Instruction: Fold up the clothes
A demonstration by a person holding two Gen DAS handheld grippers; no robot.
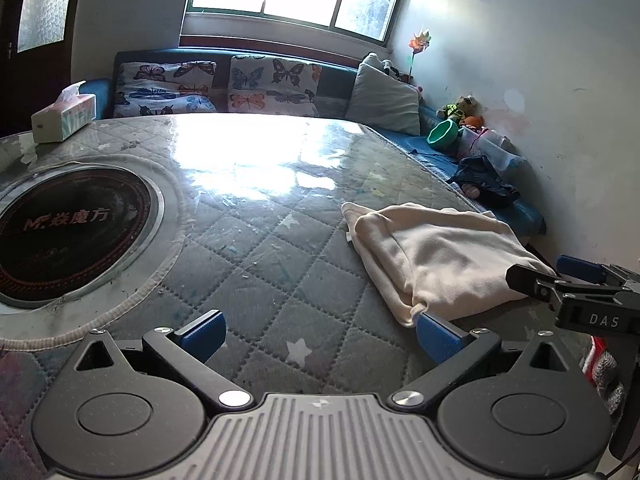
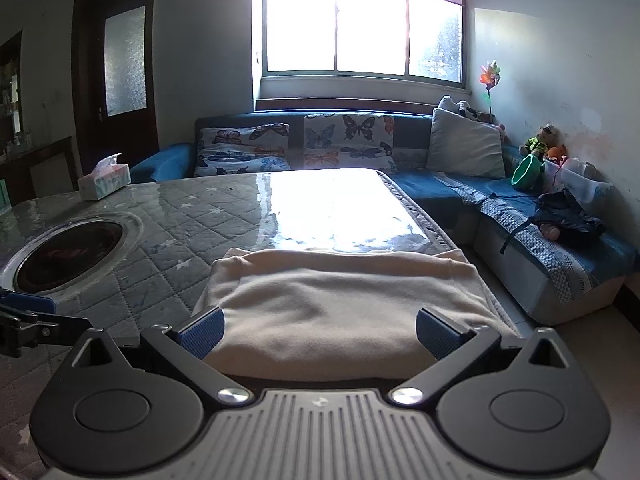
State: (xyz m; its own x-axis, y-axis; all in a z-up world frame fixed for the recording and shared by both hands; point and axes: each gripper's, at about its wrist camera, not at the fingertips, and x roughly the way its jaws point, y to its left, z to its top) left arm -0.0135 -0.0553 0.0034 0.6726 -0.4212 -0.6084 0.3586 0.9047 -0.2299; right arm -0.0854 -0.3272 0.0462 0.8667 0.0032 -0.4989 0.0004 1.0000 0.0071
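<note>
Both our grippers, left (image 1: 320, 338) and right (image 2: 320, 334), hold jaws apart, empty; cream garment (image 2: 340, 300) lies folded mid-frame on the quilted worktop (image 2: 180, 216).

The left gripper (image 1: 319, 336) has two black arms that end in blue ribbed pads (image 1: 204, 334), round black discs at its base, silver screws at the joints, and a grey ribbed plate in the middle. The right gripper (image 2: 319, 334) has the same build, and in the left wrist view its black side carries the white letters "DAS". Beside it there is a piece of grey knitted fabric with a red and white stripe (image 1: 604, 368), maybe a glove or a sleeve.
</note>
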